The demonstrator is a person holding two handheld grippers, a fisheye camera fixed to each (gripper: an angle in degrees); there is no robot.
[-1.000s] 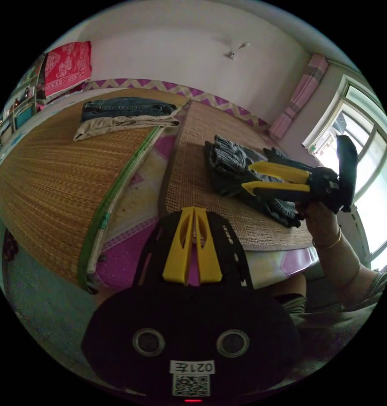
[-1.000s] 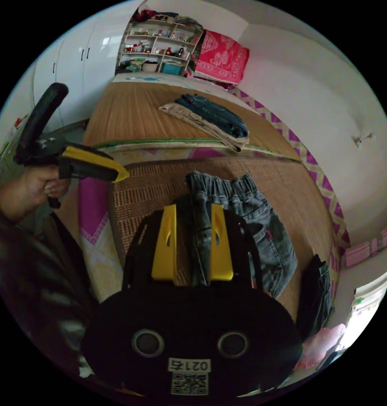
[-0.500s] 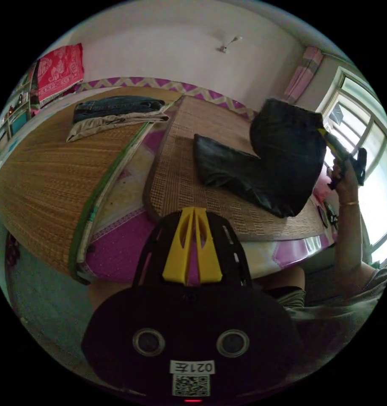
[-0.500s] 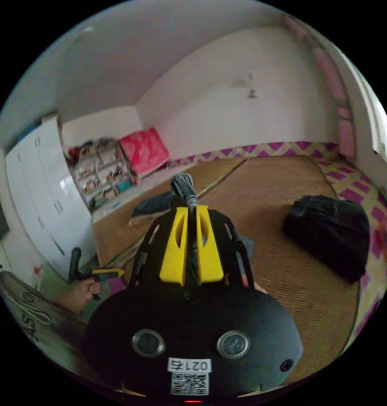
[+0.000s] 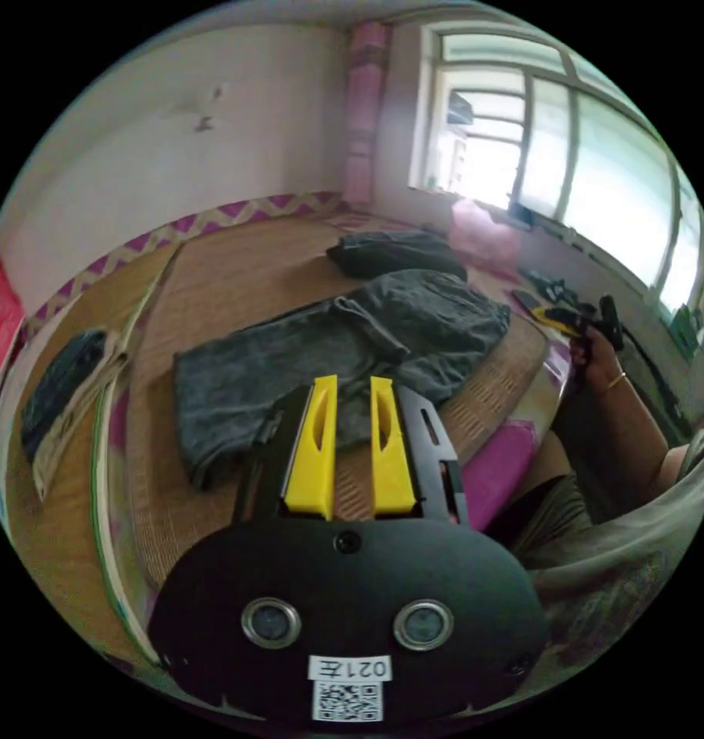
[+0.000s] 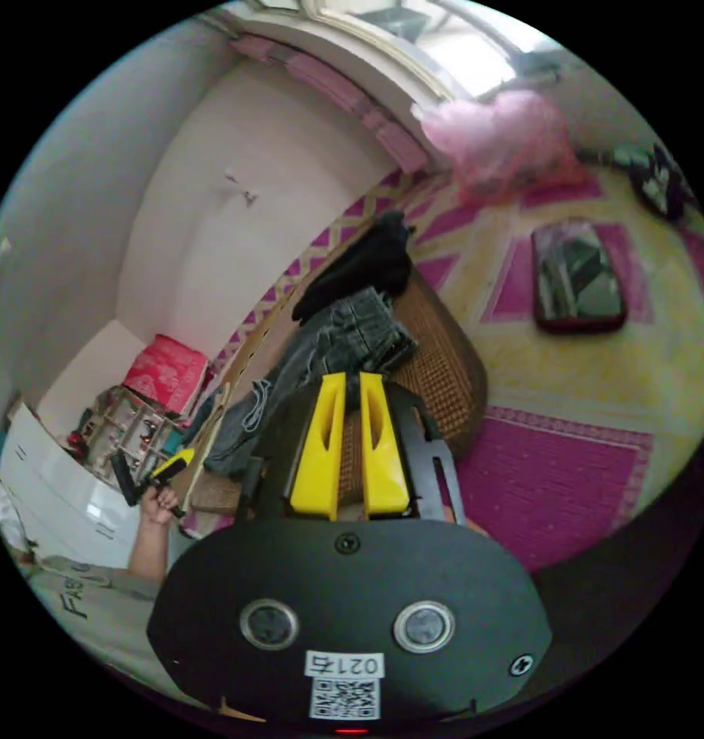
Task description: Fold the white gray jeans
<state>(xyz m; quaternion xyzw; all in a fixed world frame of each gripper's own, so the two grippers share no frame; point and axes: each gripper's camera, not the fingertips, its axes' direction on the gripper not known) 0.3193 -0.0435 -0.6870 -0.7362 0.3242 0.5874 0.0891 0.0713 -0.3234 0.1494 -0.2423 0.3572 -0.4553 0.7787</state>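
- Left tongs: released, jaws apart, poised above the jeans.
- Right tongs: released, gripping nothing.
- Jeans: spread flat on woven mat; window behind.

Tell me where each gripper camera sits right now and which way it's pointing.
Left gripper view: rides behind the left tongs, open, low over the mat's near edge, facing the spread gray jeans, the dark folded garment and the window; the person's arm and the right tongs show beside them.
Right gripper view: rides behind the right tongs, slightly open, tilted past the mat's end toward the wall; a phone lies nearby, the person's hand holds the left tongs.
Shared: the jeans, the dark garment.
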